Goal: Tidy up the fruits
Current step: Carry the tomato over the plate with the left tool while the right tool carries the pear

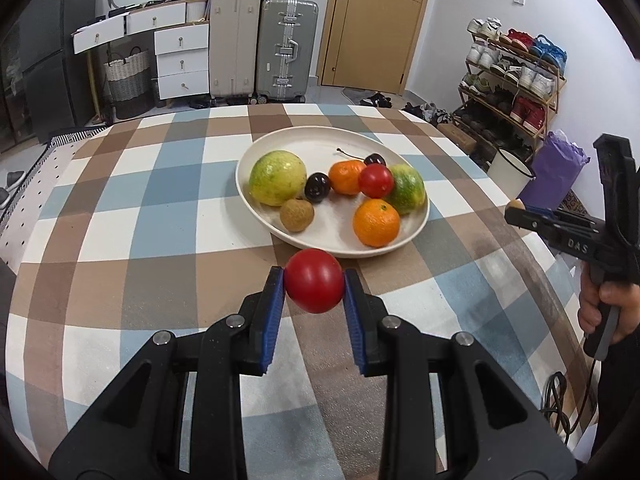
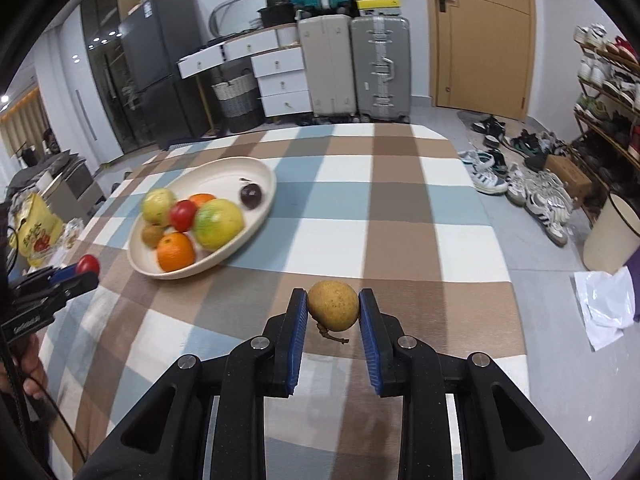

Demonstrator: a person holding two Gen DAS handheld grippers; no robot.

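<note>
Showing both tools loaded above the checked counter [image 1: 132, 216], the two wrist views complement each other. Left wrist view: the left gripper [image 1: 314, 286] clamps a red tomato [image 1: 314, 285] between its blue pads, just short of the near rim of the cream plate [image 1: 320, 140]. This view resolves the plate's contents: a large yellow-green fruit [image 1: 277, 177], a dark plum [image 1: 317, 187], a small brown fruit [image 1: 296, 215], two oranges [image 1: 376, 223], a second red tomato [image 1: 375, 180], a green-orange citrus [image 1: 407, 189] and a stemmed cherry [image 1: 375, 159] toward the far side. The right gripper appears only at the right edge, its tip barely showing a tan object. Right wrist view: the right gripper [image 2: 333, 306] grasps a tan, speckled round fruit [image 2: 333, 305] with a short dry stem hanging below, held over the counter well to the right of the plate [image 2: 224, 170], which is motion-blurred here. The left gripper [image 2: 86, 270] shows at the left edge, side-on, with the tomato [image 2: 89, 265] at its tip. Only this view takes in the shoes [image 2: 520, 184] strewn on the floor beside the counter.
</note>
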